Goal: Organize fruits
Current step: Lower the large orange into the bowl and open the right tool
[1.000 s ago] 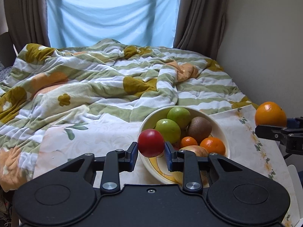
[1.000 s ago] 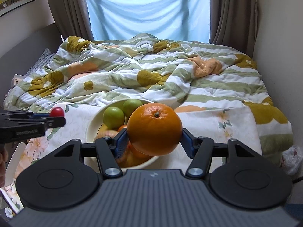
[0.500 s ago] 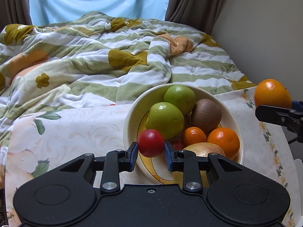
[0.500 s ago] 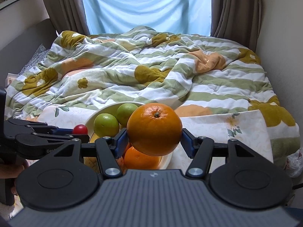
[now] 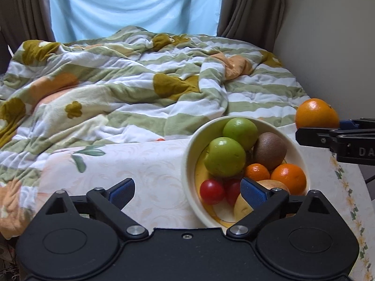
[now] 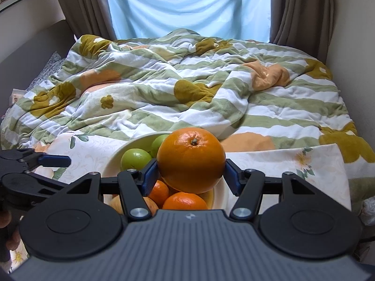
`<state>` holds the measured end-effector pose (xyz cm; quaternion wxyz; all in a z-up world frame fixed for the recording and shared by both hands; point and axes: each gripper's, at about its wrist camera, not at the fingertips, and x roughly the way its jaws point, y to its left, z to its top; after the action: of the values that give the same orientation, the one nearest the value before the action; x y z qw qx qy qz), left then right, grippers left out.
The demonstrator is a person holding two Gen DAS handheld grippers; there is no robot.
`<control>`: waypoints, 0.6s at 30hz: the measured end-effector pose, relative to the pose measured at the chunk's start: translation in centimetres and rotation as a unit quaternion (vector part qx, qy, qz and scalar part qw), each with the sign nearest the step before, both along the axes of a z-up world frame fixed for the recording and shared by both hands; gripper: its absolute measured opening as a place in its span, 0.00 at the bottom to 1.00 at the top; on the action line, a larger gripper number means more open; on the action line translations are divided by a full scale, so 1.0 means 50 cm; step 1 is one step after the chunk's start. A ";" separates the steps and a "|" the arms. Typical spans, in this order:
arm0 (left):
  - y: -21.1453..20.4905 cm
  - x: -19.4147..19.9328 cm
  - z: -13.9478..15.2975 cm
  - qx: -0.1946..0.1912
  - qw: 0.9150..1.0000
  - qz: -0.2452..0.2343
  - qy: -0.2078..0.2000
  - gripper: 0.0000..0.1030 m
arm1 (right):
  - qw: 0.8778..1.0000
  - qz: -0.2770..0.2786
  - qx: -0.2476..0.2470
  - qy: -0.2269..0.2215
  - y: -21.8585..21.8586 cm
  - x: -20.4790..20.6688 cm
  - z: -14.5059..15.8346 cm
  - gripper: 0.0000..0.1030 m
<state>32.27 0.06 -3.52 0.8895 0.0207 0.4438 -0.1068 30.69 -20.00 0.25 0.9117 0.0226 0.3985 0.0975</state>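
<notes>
Our left gripper [image 5: 187,190] has its blue-padded fingers [image 5: 121,190] spread wide apart with nothing between them; the right-hand pad sits over the near rim of the bowl [image 5: 187,164], while the left-hand pad hangs over the tablecloth [image 5: 145,164]. Just beyond that gap, a small red tomato [image 5: 212,191] lies inside the bowl against its near left wall, free of both pads, with a second red fruit [image 5: 232,188] touching it on the right.

Our right gripper [image 6: 191,175] is clamped on a large orange [image 6: 191,160], both pads pressed to its sides and its stem end facing up. We hold it above the near right part of the bowl [image 6: 117,161]; in the left wrist view the same orange [image 5: 316,114] rides beyond the bowl's right rim.

Inside the bowl, farther from us, we see two green apples [image 5: 224,156], one behind the other, a brown kiwi [image 5: 269,151] to their right, and two small oranges [image 5: 289,179] side by side in front of the kiwi. A pale yellowish fruit [image 5: 243,208] lies at the near edge, partly hidden by our left gripper's finger.

The bowl stands on the floral tablecloth, toward its right side. Beyond it a rumpled striped blanket [image 5: 131,82] covers a bed, and brown curtains [image 5: 250,7] frame a light blue cloth [image 5: 136,4] at the far wall.
</notes>
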 end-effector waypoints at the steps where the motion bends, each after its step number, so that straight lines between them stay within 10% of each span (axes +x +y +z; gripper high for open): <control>1: 0.004 -0.005 0.004 0.004 1.000 0.002 -0.004 0.96 | 1.000 0.004 0.001 0.001 0.005 0.004 -0.002 0.73; 18: 0.054 -0.075 0.007 0.034 0.999 0.038 -0.018 0.98 | 0.998 0.065 -0.017 0.019 0.089 0.054 -0.076 0.73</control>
<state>28.54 2.75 -3.17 0.8996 0.0355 0.4314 -0.0572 33.37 -15.54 -3.54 0.8960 -0.0174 0.4177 0.1495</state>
